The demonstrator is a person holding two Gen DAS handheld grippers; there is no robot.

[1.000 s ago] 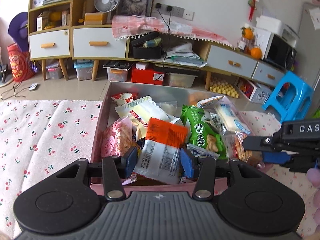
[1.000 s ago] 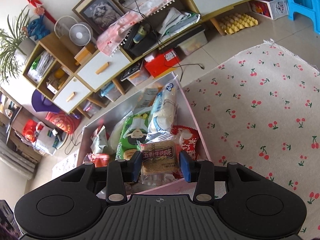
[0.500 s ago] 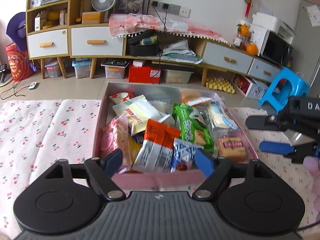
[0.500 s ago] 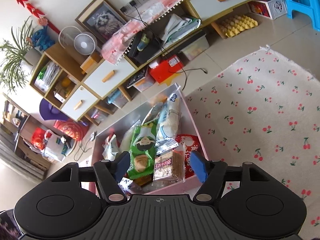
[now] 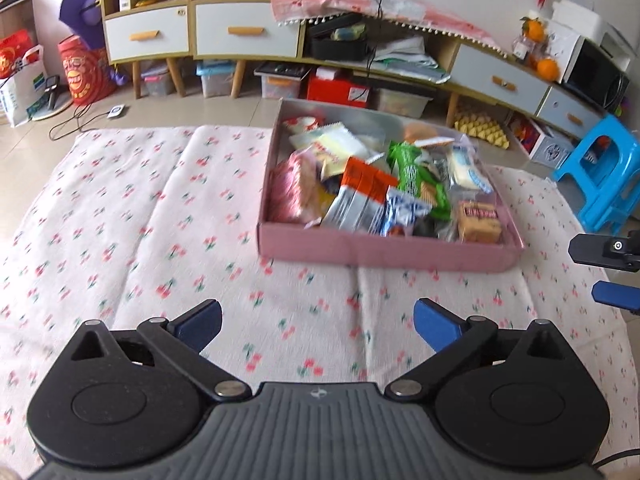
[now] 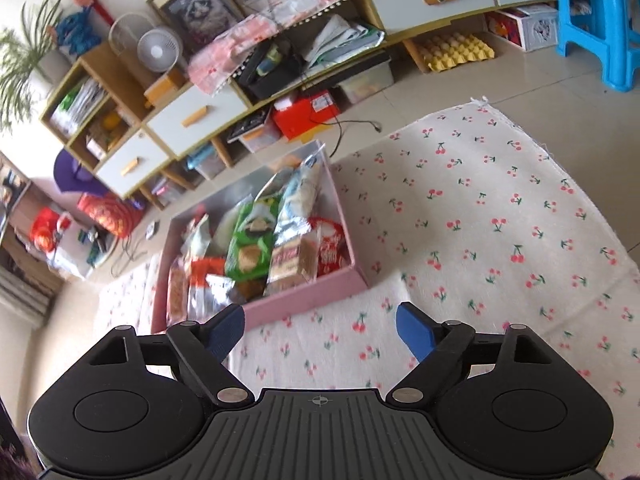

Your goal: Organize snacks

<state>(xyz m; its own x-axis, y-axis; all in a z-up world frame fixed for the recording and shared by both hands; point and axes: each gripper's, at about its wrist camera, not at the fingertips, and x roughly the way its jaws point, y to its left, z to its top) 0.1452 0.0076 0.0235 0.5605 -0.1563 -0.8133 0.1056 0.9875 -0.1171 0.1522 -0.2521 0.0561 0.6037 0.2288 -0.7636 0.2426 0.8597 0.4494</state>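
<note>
A pink box (image 5: 384,252) full of snack packets sits on the cherry-print cloth (image 5: 140,220). An orange-and-silver packet (image 5: 360,196) lies near its front wall, beside a green biscuit packet (image 5: 416,176) and a brown biscuit packet (image 5: 478,220). My left gripper (image 5: 318,322) hangs over bare cloth in front of the box, its jaws opening wide with nothing between them. In the right wrist view my right gripper (image 6: 320,330) is back from the box (image 6: 304,300) corner, jaws opening and empty. The brown packet (image 6: 294,260) and green packet (image 6: 252,244) lie inside. The right gripper (image 5: 600,274) shows at the left view's right edge.
The cloth (image 6: 500,220) spreads wide on both sides of the box. A blue plastic stool (image 5: 600,176) stands off the cloth's far right corner. Low cabinets (image 5: 240,32) with storage bins underneath line the wall behind a strip of tiled floor.
The left gripper let go of the orange-and-silver packet and the right let go of the brown biscuit packet. Both opened and drew back and up from the box.
</note>
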